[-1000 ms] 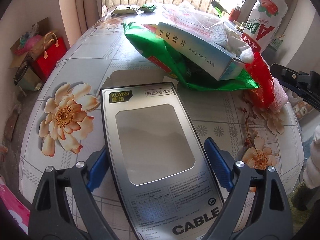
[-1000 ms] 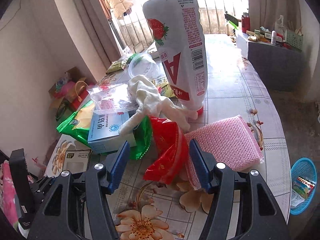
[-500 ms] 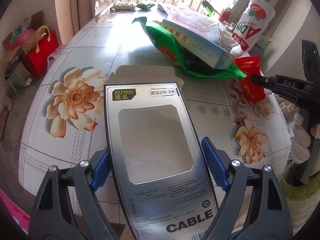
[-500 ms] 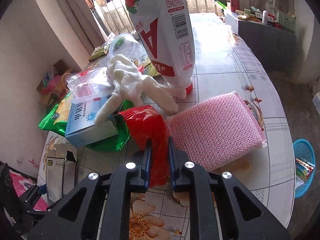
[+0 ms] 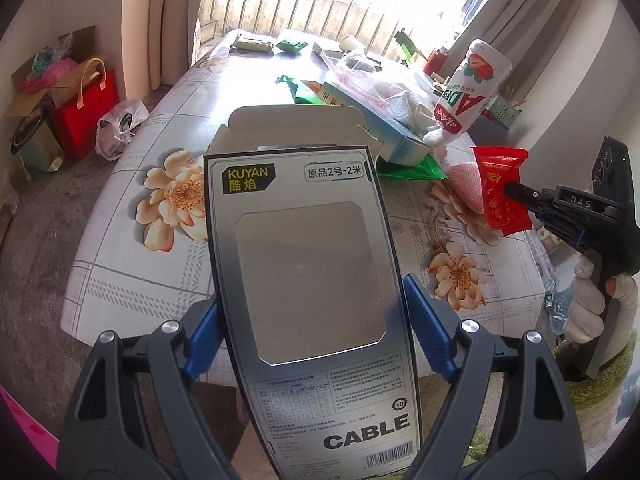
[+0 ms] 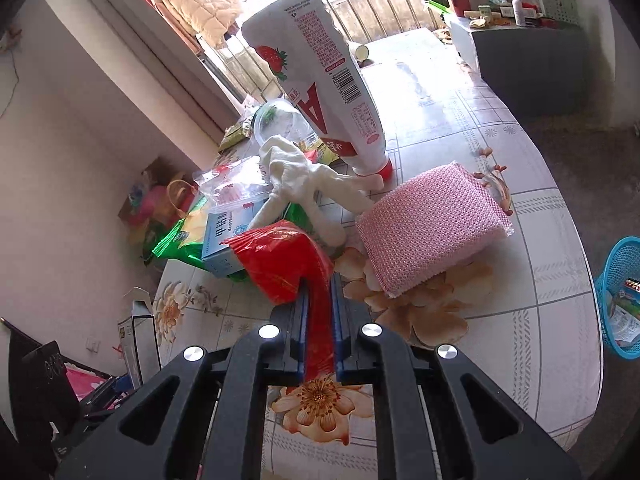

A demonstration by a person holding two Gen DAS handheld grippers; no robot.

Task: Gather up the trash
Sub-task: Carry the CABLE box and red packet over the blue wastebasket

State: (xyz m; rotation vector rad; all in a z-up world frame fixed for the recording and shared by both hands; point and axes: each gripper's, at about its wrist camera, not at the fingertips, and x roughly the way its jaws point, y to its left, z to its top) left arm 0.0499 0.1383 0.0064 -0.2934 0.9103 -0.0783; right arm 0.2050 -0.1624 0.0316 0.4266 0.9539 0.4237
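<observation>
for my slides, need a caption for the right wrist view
Right gripper shut on a red snack wrapper beside a pink sponge.

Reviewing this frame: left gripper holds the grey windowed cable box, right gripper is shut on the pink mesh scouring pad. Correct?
Not quite. The right gripper is shut on the red foil wrapper, as the right wrist view shows; the pink mesh scouring pad lies on the table. The left gripper does hold the grey windowed cable box.

The near part of the flowered table is bare and gives room to pass, while further in the pink sponge, the white glove, the tall strawberry bottle and the medicine box on a green bag stand close together and block the way.
</observation>
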